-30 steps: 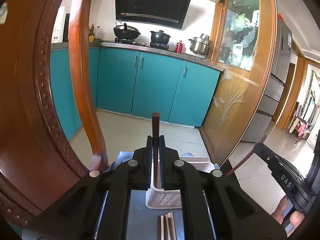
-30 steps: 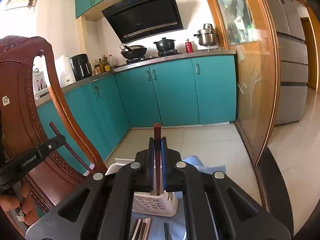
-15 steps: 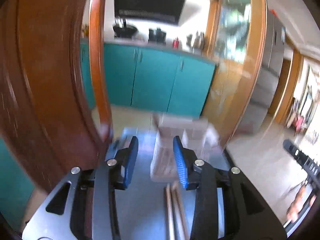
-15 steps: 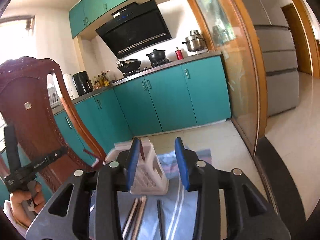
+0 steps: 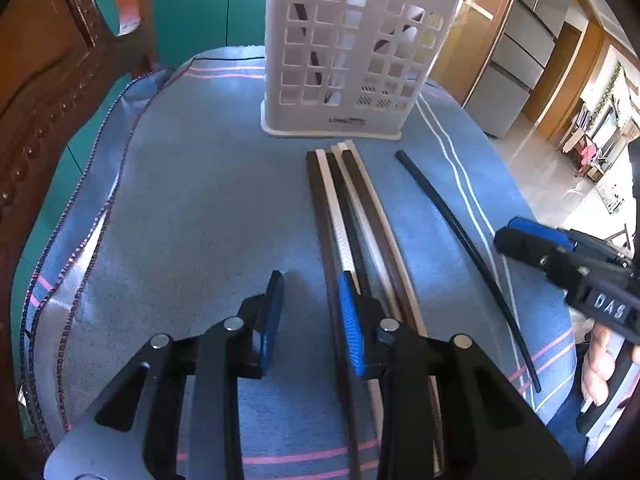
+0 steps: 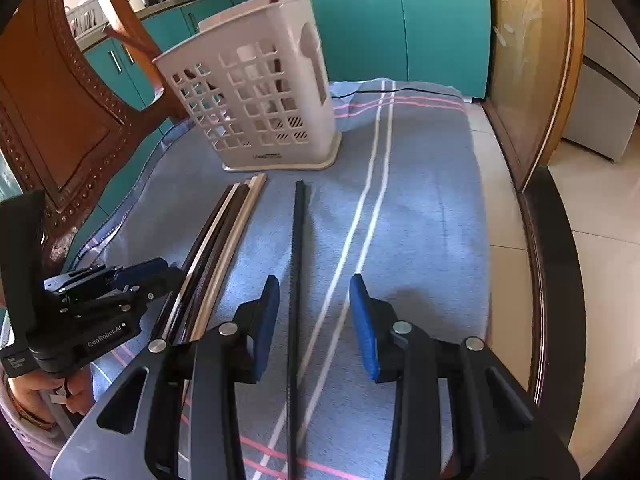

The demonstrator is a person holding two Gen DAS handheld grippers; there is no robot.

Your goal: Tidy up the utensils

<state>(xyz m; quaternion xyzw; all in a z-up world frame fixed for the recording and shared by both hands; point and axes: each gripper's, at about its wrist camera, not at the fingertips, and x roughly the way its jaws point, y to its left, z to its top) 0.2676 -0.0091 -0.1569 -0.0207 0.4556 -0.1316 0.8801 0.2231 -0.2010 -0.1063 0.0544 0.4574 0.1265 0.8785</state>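
Observation:
A white slotted utensil basket [image 5: 352, 60] stands on the blue cloth [image 5: 192, 208]; dark chopsticks stand inside it. It also shows in the right wrist view [image 6: 260, 100]. A bundle of several dark and pale chopsticks [image 5: 352, 216] lies in front of it, and a single black chopstick [image 5: 460, 240] lies to the right. My left gripper [image 5: 310, 312] is open, low over the cloth, its right finger beside the bundle. My right gripper [image 6: 314, 312] is open, with the black chopstick [image 6: 296, 260] lying between its fingers.
A carved wooden chair back [image 5: 52, 80] rises at the left of the cloth. Teal cabinets [image 6: 420, 20] stand behind. A wood-framed glass panel [image 6: 532, 60] and tiled floor lie to the right. The cloth's edges drop off left and right.
Both grippers let go of the dark chopsticks they held upright over the basket, opened, and dropped down and back toward the chopsticks lying on the cloth.

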